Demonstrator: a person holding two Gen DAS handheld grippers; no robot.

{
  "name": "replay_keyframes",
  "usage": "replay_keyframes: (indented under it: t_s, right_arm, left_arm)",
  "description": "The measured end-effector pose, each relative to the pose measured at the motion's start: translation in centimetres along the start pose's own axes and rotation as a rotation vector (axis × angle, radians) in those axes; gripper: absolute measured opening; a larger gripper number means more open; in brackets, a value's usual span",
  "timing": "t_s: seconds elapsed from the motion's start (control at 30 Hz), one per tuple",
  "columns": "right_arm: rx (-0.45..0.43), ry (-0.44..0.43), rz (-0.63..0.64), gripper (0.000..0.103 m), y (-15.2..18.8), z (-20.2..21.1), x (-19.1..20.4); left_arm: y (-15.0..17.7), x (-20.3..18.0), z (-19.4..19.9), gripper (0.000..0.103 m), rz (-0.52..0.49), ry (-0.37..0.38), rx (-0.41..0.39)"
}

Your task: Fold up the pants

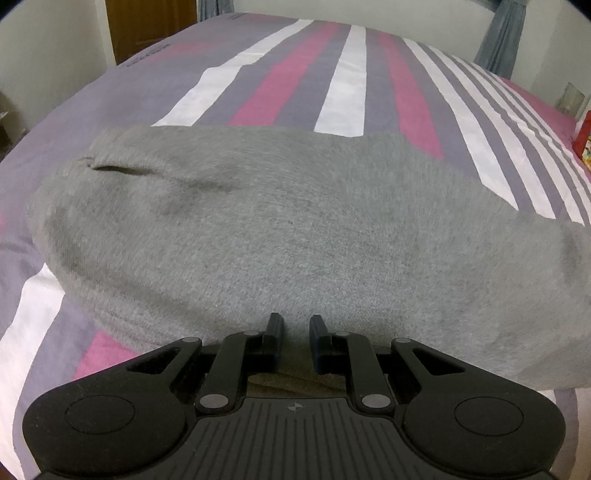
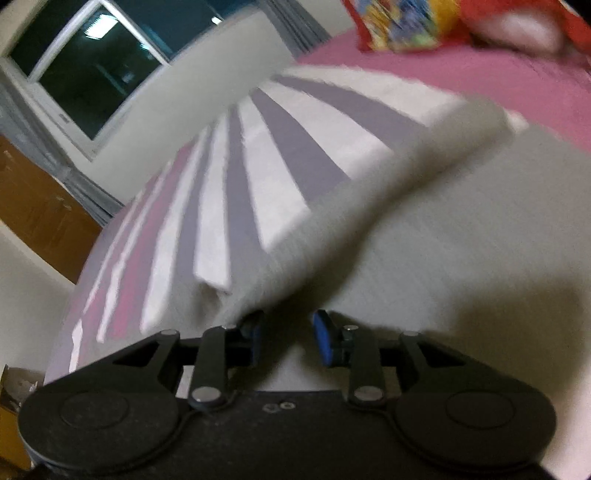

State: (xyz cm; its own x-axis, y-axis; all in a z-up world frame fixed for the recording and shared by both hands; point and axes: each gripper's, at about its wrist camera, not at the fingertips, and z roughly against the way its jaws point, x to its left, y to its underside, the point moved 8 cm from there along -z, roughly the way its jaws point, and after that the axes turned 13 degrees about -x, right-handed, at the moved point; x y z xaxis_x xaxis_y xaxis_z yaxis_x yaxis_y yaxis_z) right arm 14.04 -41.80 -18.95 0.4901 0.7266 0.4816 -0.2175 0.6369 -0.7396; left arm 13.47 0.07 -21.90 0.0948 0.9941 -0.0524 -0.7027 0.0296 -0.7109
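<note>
Grey knit pants [image 1: 280,229] lie folded across a striped bed, with a pocket slit at the upper left. My left gripper [image 1: 296,325] is at their near edge, its jaws a small gap apart with grey cloth between them. In the blurred right wrist view the grey pants [image 2: 461,229] fill the right side, and a fold of them [image 2: 332,218] runs diagonally up to the right. My right gripper [image 2: 288,328] is over the cloth, its blue pads [image 2: 323,338] apart; the left finger is partly hidden by the fold.
The bed cover [image 1: 343,85] has purple, pink and white stripes. A red printed pillow [image 2: 406,22] lies at the bed's far end. A window [image 2: 92,70] and a brown cabinet [image 2: 33,206] stand beyond the bed. A brown door [image 1: 147,26] is at the back left.
</note>
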Motion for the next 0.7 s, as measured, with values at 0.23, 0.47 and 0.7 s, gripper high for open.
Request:
replay_keyframes:
  t_s: [0.23, 0.47, 0.7]
  right_arm:
    - [-0.033, -0.062, 0.079, 0.031, -2.7, -2.8, 5.0]
    - [0.038, -0.02, 0.036, 0.054, -2.2, -5.0, 4.5]
    - [0.03, -0.045, -0.116, 0.056, -2.6, -4.5, 3.2]
  left_arm:
    - [0.0, -0.1, -0.2, 0.017, -0.001, -0.006, 0.003]
    - [0.1, -0.1, -0.1, 0.017, -0.003, -0.004, -0.003]
    - [0.1, -0.1, -0.3, 0.017, 0.0, -0.003, -0.002]
